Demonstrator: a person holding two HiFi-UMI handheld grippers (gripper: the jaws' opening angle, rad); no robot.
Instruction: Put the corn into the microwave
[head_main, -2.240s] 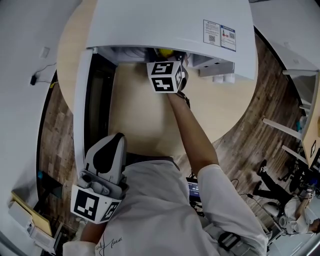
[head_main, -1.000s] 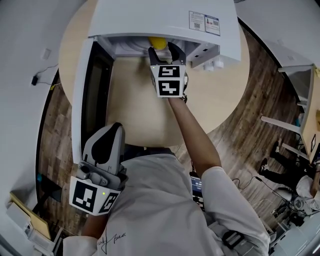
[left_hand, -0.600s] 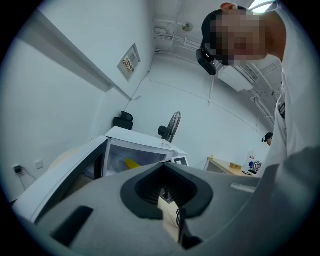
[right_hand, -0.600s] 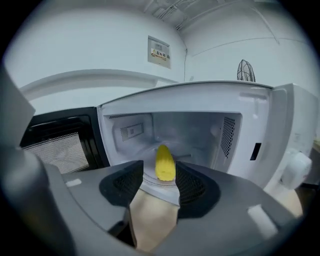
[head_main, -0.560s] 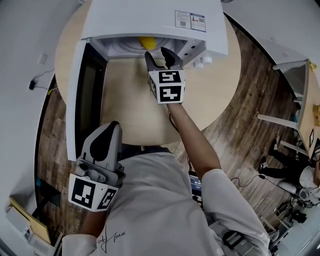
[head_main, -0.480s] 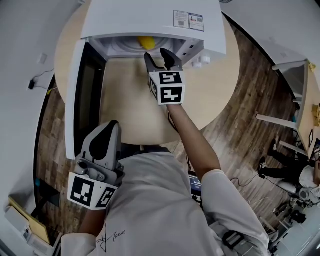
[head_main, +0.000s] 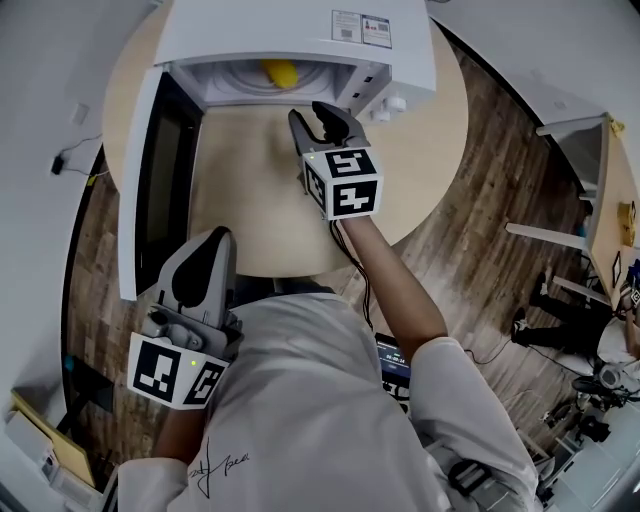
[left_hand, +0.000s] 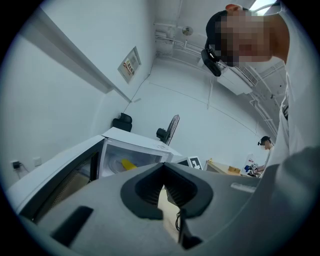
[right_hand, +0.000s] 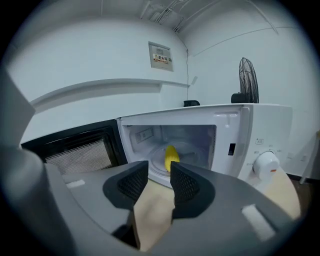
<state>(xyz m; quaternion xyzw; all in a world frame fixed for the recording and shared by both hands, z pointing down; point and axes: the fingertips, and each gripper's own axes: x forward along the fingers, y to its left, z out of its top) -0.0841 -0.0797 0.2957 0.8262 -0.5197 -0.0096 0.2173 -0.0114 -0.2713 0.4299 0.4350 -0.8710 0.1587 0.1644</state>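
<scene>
**Corn in the microwave, both grippers empty**

Door of the white microwave stands swung wide to the left, its dark window facing inward over the round wooden table.

Left gripper sits low and left, close to the person's white shirt and just beside the door's near edge. Its own view shows the jaw tips pressed together with nothing held; only a thin sliver of tabletop shows lower down between the pads. Its marker cube sits at the near end.

Corn, yellow, lies inside the open cavity on the glass turntable. It is clear of both grippers, with nothing touching it.

Right gripper is held over the table in front of the cavity mouth, outside the oven and pointing toward it. Its jaws stand a narrow gap apart and have just been closing. Nothing is between them; tabletop shows through the gap, and the corn appears beyond the tips, well apart from them. Its marker cube rides behind the jaws, with the bare forearm trailing back to the shoulder.

Right of the cavity is the control panel with a white knob. Wood-plank floor shows beyond the table's right rim.
</scene>
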